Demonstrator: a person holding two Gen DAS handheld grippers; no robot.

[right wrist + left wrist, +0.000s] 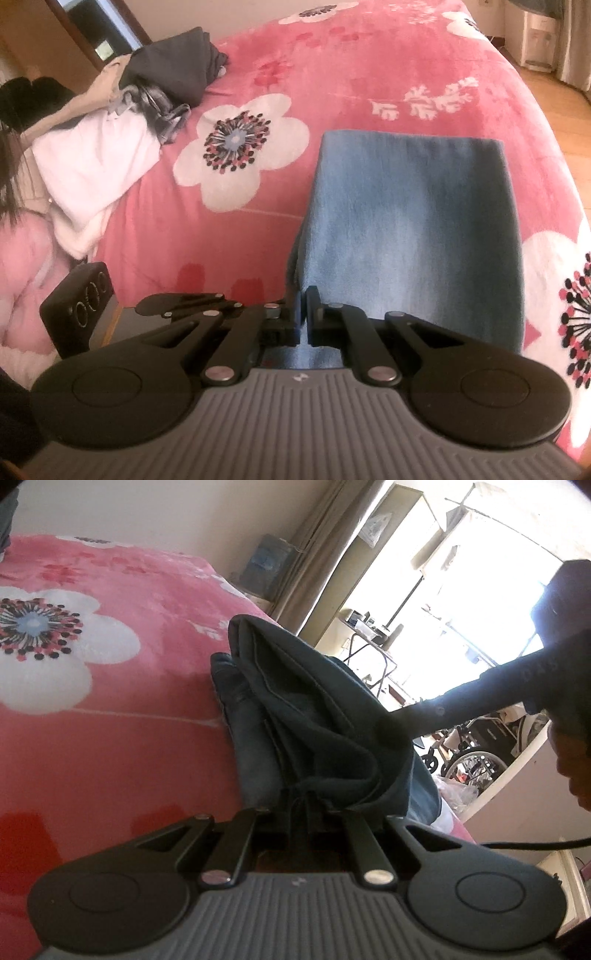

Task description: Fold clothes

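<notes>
Denim jeans (413, 229) pinched in both claws, left (308, 805) & right (303, 314); thin grip could've slipped, fold sagging onto bed (332, 74).

There are no words or numbers clear enough to read. A small pale mark sits on each gripper's grey ribbed body, but it is too tiny to make out.

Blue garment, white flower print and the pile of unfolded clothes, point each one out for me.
blue garment (413, 229), right wrist view, middle of its folded top face.
white flower print (240, 147), right wrist view, dark-dotted centre.
pile of unfolded clothes (96, 166), right wrist view, white piece.
</notes>
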